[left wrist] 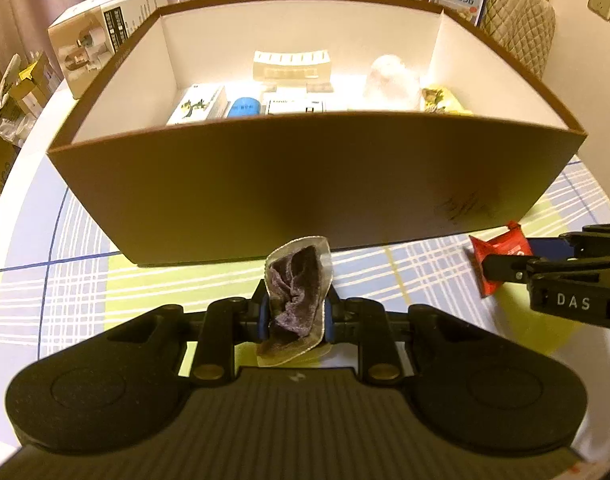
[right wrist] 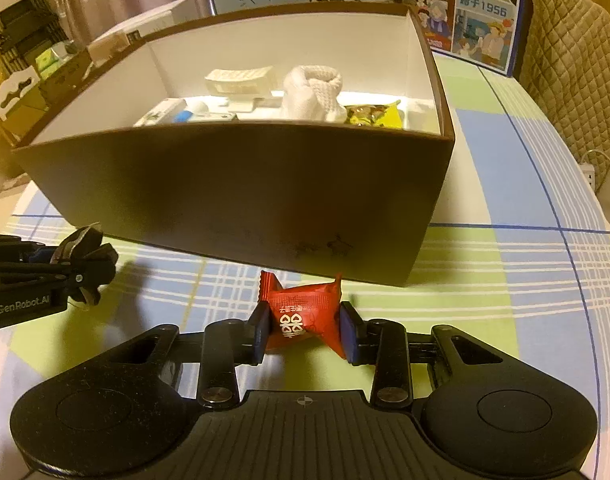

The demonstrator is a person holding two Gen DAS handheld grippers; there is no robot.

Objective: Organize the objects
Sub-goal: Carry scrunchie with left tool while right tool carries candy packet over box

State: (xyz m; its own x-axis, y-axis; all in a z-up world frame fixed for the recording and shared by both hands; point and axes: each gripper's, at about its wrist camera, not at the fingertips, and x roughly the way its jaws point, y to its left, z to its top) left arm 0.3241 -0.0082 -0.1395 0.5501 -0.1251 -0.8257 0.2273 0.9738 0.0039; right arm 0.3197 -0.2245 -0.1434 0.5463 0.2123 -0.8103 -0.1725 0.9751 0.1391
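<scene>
A large brown box (left wrist: 305,184) (right wrist: 241,208) with a white inside stands on the checked tablecloth, open at the top. Inside lie small white cartons (left wrist: 197,106), a blue-capped item (left wrist: 244,107), a white plastic holder (left wrist: 291,65), a white rolled cloth (right wrist: 313,92) and a yellow snack packet (right wrist: 371,115). My left gripper (left wrist: 297,312) is shut on a clear packet holding something dark purple (left wrist: 299,300), just in front of the box. My right gripper (right wrist: 305,330) is shut on a red wrapped candy (right wrist: 303,316), also before the box's near wall.
Blue milk cartons (right wrist: 457,8) stand behind the box, a beige product box (left wrist: 105,32) at the back left. A quilted chair back (right wrist: 569,72) is at the right. The round table's edge (left wrist: 9,184) curves left, with cardboard clutter beyond it. Tablecloth (right wrist: 505,280) stretches right of the box.
</scene>
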